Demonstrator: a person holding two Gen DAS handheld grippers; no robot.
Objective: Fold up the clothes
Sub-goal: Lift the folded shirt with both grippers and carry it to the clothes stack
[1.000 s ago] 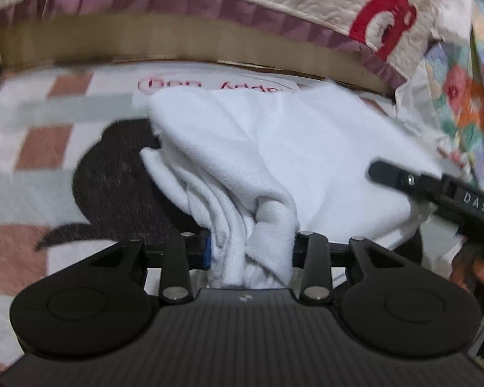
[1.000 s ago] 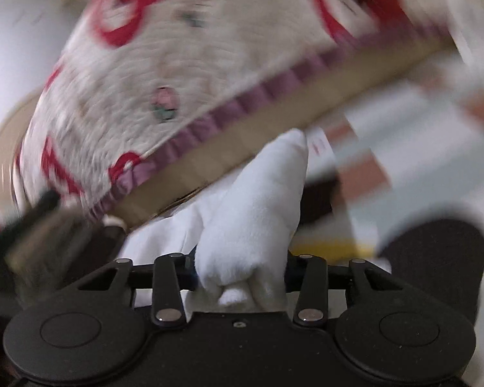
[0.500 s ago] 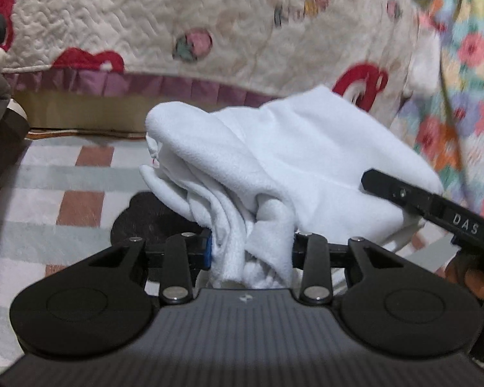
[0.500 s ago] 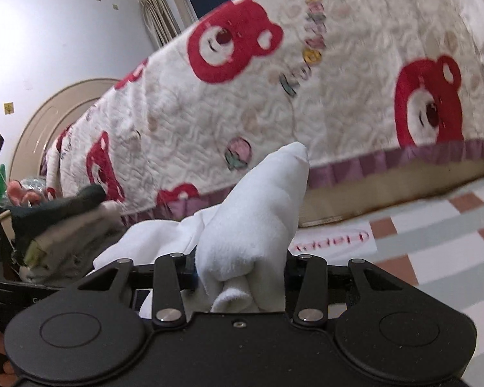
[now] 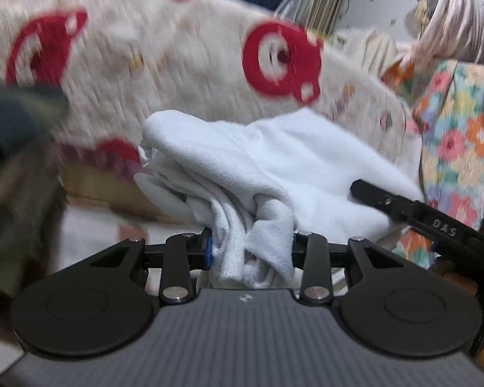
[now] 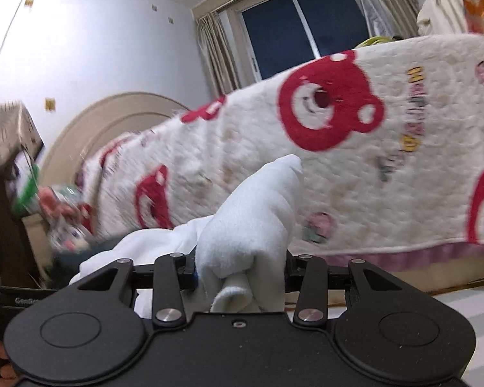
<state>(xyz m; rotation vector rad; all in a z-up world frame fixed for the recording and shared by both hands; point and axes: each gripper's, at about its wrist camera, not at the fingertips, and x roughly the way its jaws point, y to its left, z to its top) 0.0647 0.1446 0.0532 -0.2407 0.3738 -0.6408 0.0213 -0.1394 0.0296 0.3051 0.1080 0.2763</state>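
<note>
A white fleece garment is bunched and held up in the air between both grippers. My left gripper is shut on a gathered bundle of it. My right gripper is shut on another folded end that sticks up in front of it. In the left wrist view the right gripper's black finger shows at the right, against the garment. The garment's lower part is hidden behind the grippers.
A bed with a cream quilt with red bear heads fills the background, with a purple frill along its lower edge. A dark folded pile is at the left. A floral cloth hangs at the right. A window is behind the bed.
Both grippers have risen with the white garment, off the checked floor mat. The views now tilt up toward the bed and window. Both grips are unchanged.
</note>
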